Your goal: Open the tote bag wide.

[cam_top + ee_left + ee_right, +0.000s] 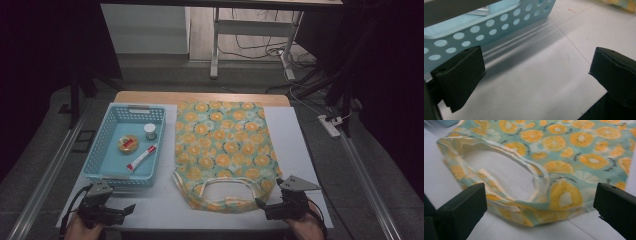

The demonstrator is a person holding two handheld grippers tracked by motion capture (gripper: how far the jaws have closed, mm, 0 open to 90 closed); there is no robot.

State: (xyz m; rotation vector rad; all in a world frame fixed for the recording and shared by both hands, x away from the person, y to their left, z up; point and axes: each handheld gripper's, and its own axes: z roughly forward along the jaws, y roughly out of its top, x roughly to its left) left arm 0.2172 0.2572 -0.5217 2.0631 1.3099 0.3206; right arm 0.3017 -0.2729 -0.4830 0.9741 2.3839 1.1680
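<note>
- Right tool [540, 213], jaws spread, faces the bag [564, 165] handle just ahead; a shallow pinch could slip off.
- Left tool [534, 82], spread, beside the basket [486, 27], could nudge it.

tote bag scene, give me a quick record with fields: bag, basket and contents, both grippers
bag: orange-slice print tote bag lying flat on the white table, handles toward the person
basket: light blue perforated basket left of the bag
contents: round orange container, small white-capped jar, red and white tube
left gripper: open, holding nothing, near the basket's front wall
right gripper: open, holding nothing, facing the bag's handle end
</note>
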